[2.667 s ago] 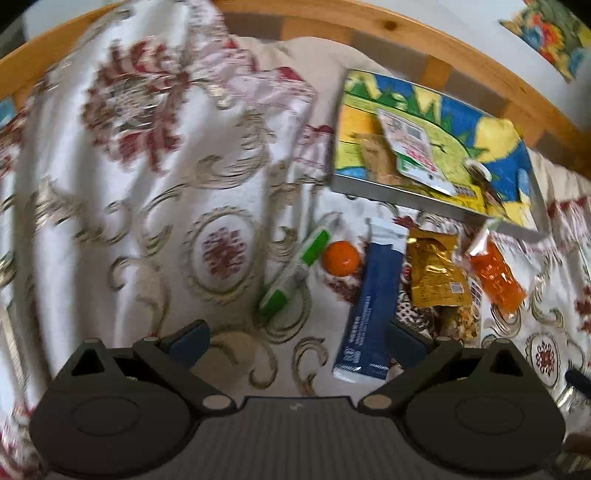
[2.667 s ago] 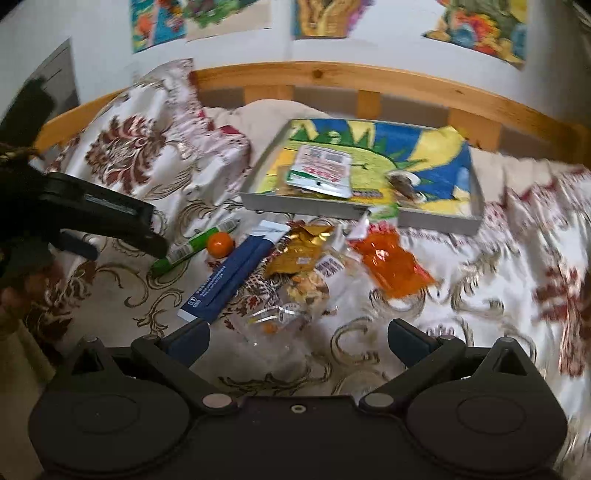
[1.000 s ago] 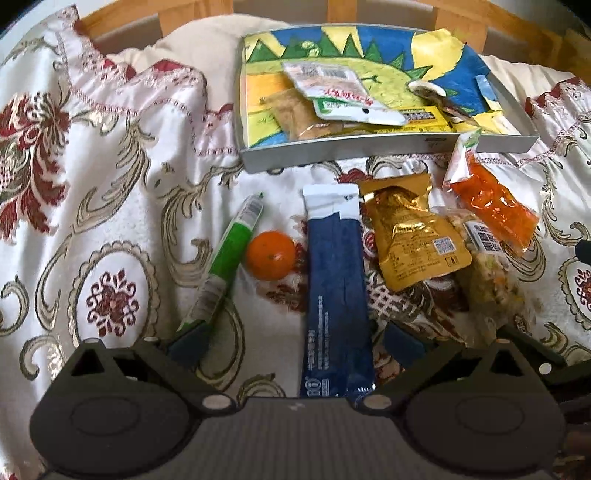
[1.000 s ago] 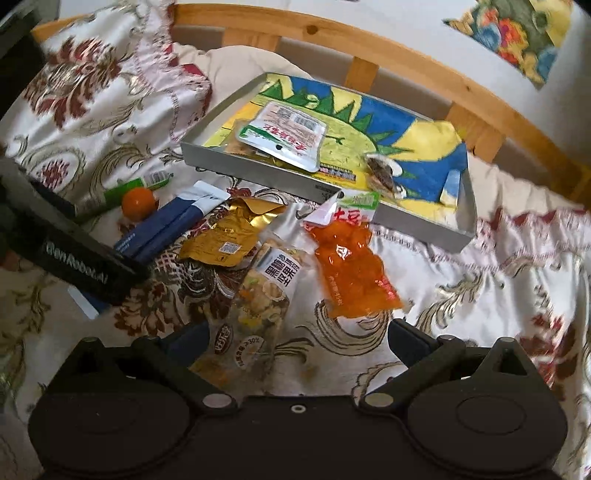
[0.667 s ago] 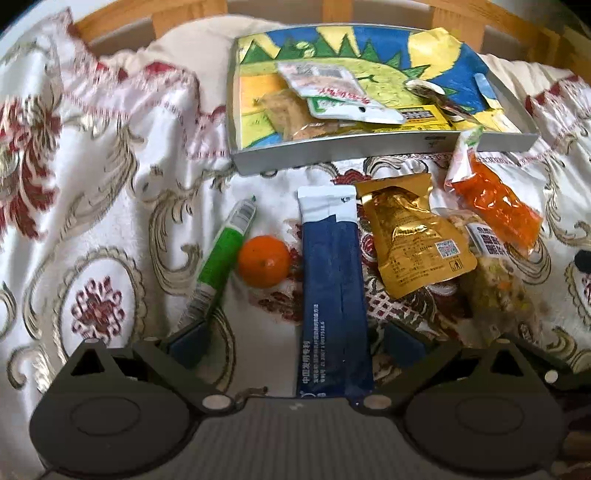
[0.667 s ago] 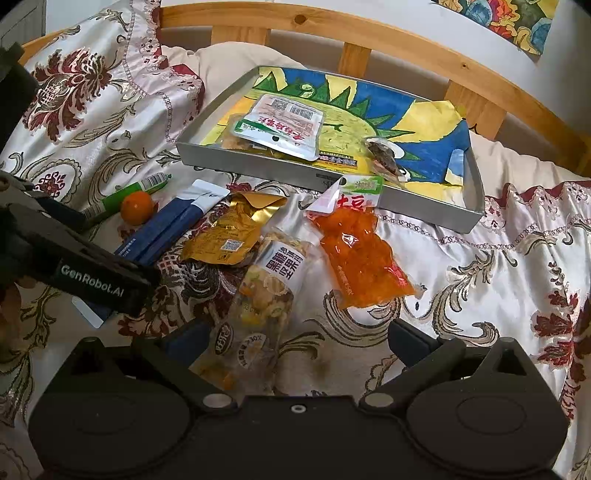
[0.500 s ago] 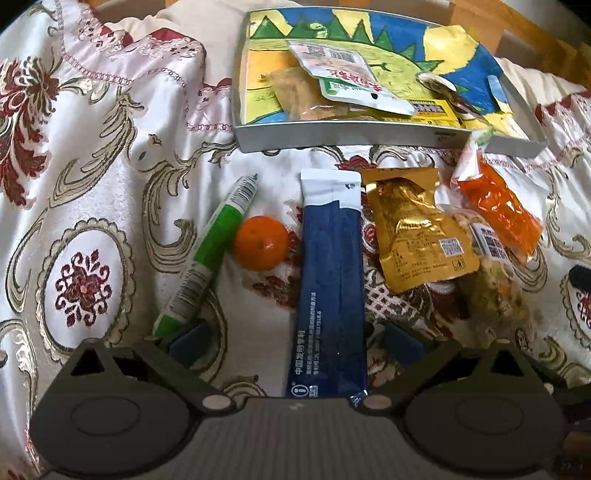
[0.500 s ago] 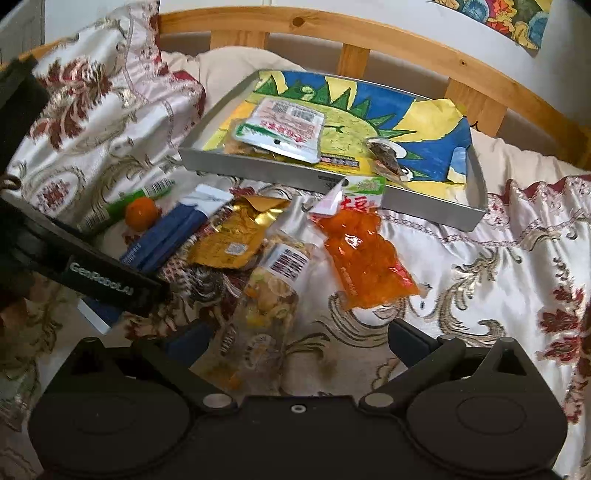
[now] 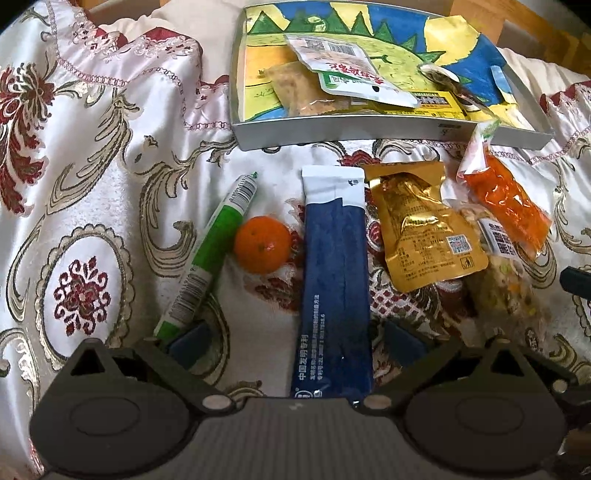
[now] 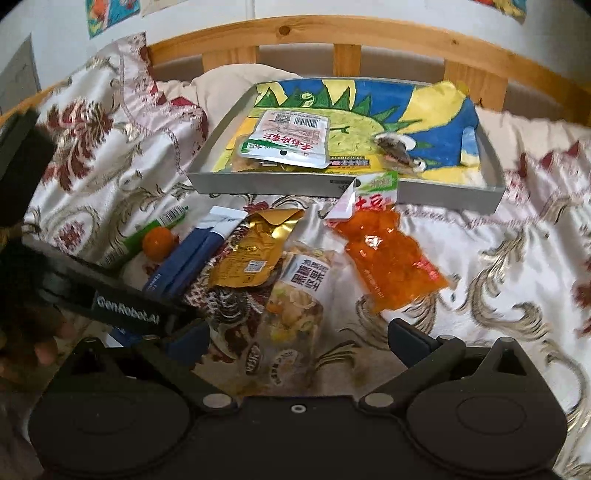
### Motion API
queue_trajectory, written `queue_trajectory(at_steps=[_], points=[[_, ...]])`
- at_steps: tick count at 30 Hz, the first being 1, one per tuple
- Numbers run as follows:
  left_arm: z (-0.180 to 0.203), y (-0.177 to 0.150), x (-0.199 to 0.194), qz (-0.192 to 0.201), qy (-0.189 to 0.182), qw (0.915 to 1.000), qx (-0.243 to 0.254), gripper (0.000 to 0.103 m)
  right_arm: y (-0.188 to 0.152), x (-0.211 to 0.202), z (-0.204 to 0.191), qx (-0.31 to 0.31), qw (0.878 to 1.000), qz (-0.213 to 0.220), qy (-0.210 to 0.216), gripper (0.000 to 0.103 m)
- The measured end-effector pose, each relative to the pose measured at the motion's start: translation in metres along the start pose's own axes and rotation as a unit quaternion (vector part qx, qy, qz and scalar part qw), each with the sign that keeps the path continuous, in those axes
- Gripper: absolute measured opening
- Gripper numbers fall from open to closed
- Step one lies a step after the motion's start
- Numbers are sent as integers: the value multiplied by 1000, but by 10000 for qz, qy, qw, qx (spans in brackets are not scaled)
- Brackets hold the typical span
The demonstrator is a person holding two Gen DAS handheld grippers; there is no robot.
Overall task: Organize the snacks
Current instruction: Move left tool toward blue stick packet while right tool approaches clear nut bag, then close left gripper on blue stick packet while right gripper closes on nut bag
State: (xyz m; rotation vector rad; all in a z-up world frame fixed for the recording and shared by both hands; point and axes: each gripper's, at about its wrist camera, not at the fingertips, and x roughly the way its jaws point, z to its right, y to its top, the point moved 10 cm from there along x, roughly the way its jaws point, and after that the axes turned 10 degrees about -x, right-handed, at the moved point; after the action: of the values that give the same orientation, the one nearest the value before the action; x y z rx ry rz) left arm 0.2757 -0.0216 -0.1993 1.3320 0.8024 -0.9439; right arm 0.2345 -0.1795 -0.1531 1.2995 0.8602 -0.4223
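I see both of my tools over the bed (image 9: 110, 155), which is covered with a white cloth with red and gold ornaments. The left hand-held gripper (image 9: 295, 341) is spread wide and holds nothing; the blue packet (image 9: 334, 273) lies between its two fingers, long side pointing toward the headboard (image 10: 295, 33). On the left of this packet is the small orange fruit (image 9: 263, 244), touching the green and white tube (image 9: 208, 254), whose lower end lies just beside the left finger pad.

To the right of the blue packet lies the gold pouch (image 9: 424, 236), then the clear bag of mixed snacks (image 9: 498, 280) and the orange bag (image 9: 506, 206) — these three overlap a little at their edges.

The right hand-held gripper (image 10: 297, 343) is also spread and empty. It hangs over the near end of the clear bag of mixed snacks (image 10: 295, 306), with the orange bag (image 10: 384, 258) just ahead on its right side. The body of the left tool shows at the left edge of this view, with a hand (image 10: 33, 339) on it.

Nearer to the headboard stands the grey tray (image 10: 280, 182) with a colourful drawing inside. It already contains the white and green packet (image 10: 290, 138), a pale snack partly under it, and a small dark wrapped piece (image 10: 397, 147) — the top of the orange bag touches the tray's front wall.
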Motion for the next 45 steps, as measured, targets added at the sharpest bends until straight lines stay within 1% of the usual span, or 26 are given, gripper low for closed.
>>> queue_trajectory(at_steps=[2, 5, 7, 9, 11, 14, 17, 18, 21, 22, 23, 24, 25, 30, 32, 35, 39, 41, 45], points=[[0, 0, 0, 12, 2, 10000, -8, 102, 0, -1, 1, 160, 9998, 37, 127, 102], [-1, 1, -2, 36, -30, 10000, -45, 102, 2, -1, 2, 288, 9994, 101, 185, 102], [0, 1, -3, 64, -112, 9999, -59, 102, 3, -1, 3, 303, 9993, 146, 179, 100], [2, 2, -6, 97, -240, 9996, -73, 102, 3, 1, 4, 276, 9994, 150, 146, 90], [4, 2, -8, 114, -293, 9995, -70, 100, 2, 3, 4, 286, 9994, 104, 172, 84], [3, 2, -8, 132, -244, 9996, -63, 94, -1, 4, 3, 281, 9995, 0, 169, 81], [4, 2, -9, 143, -249, 9996, -69, 90, -4, 6, 2, 217, 9996, -82, 158, 71], [5, 2, -10, 150, -258, 9995, -53, 87, -5, 7, 1, 211, 9996, -102, 170, 67], [8, 1, -13, 155, -249, 9995, 95, 81, -7, 9, 1, 262, 9993, -115, 229, 61], [11, 0, -14, 152, -290, 9994, 131, 77, -7, 9, 1, 309, 9990, -117, 288, 59], [13, 0, -15, 142, -333, 9992, 161, 75, -7, 9, 0, 359, 9986, -126, 360, 54], [15, -1, -15, 137, -372, 9990, 189, 71, -7, 9, 0, 408, 9982, -136, 418, 51], [16, -1, -16, 131, -414, 9988, 223, 65, -7, 9, -1, 435, 9979, -138, 450, 51], [18, -1, -17, 101, -507, 9984, 225, 43, -7, 10, -2, 402, 9982, -138, 432, 47], [17, -1, -17, 59, -549, 9983, 164, 42, -7, 9, -1, 381, 9984, -128, 404, 42], [15, -1, -18, -12, -590, 9982, 63, 41, -7, 8, -2, 378, 9983, -142, 422, 39], [12, -3, -22, -88, -745, 9970, -185, 40, -7, 5, -2, 259, 9990, -142, 325, 36], [12, -4, -24, -114, -797, 9964, -256, 40, -7, 3, -3, 162, 9994, -148, 273, 35], [12, -7, -27, -137, -836, 9960, -288, 39, -8, -1, -10, -229, 9995, -144, 172, 33]])
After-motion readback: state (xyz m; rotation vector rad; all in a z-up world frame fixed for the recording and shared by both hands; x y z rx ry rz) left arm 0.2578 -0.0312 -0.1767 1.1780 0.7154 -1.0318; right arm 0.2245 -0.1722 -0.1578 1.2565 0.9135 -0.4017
